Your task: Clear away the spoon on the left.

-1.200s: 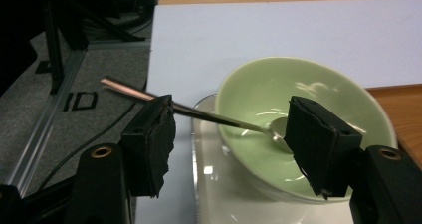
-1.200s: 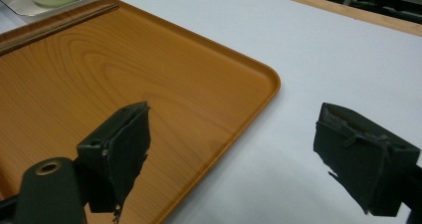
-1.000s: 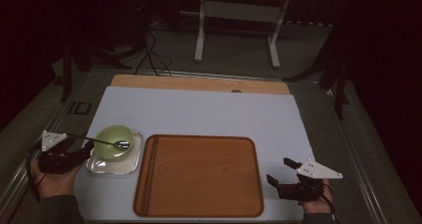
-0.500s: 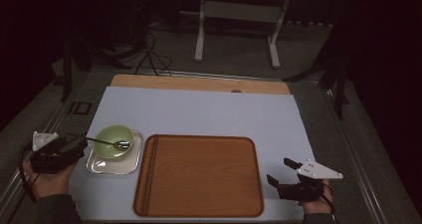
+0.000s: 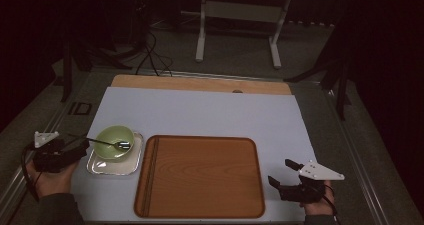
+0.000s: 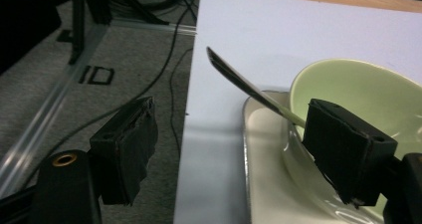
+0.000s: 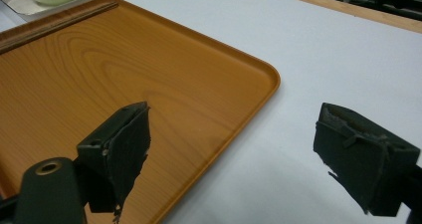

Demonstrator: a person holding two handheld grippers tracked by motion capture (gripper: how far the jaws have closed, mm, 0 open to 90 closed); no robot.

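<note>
Spoon (image 6: 249,87) handle overhangs bowl (image 6: 358,89) rim; gripper (image 6: 239,154) apart.

High view overhead facing forward, gripper views low and close, all sharing wooden tray (image 5: 200,177), one bowl (image 6: 358,92)

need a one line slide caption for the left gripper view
Open left gripper beside a green bowl on a metal tray, a spoon resting on the bowl's rim.

Nothing is showing legible writing; only a small dark plate (image 6: 97,74) is lying on the floor left of the tabletop (image 6: 308,30), its marks too blurred to read.
</note>
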